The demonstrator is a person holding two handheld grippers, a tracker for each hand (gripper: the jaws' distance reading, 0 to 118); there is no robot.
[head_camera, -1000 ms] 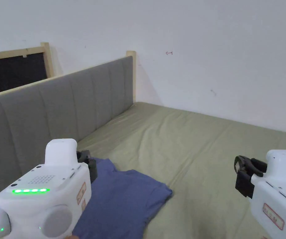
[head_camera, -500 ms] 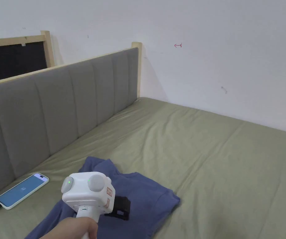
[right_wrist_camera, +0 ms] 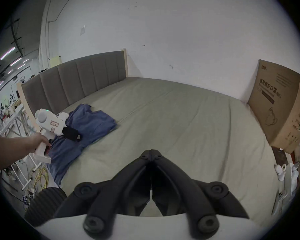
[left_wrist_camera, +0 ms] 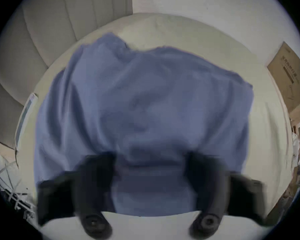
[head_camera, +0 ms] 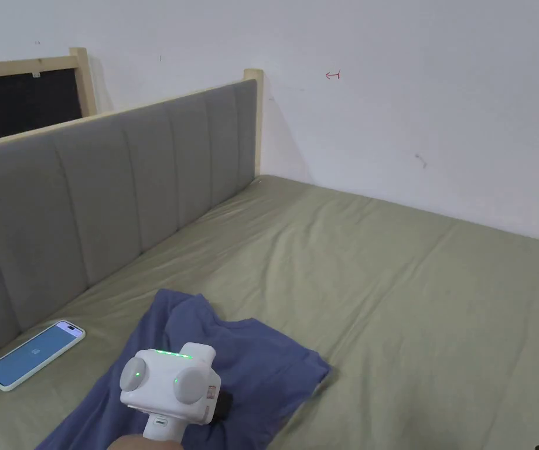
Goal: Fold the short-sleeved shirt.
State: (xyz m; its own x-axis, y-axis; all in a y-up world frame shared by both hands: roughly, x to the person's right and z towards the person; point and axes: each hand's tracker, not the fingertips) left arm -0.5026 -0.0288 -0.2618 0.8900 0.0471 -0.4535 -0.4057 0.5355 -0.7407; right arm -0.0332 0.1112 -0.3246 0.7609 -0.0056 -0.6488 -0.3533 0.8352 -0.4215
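Hovering low over the crumpled blue short-sleeved cotton shirt [head_camera: 251,363], the white left claw [left_wrist_camera: 150,172] has its black jaws spread wide with only cloth between them, gripping nothing. Right of the shirt, the dark right claw [right_wrist_camera: 151,152] hangs above the olive-green bed sheet [head_camera: 391,281], jaws pressed together and empty. Left of the shirt lies a lit smartphone [head_camera: 34,354] beside the grey padded headboard [head_camera: 116,193]. Far right of the shirt stands a brown cardboard box [right_wrist_camera: 280,108].
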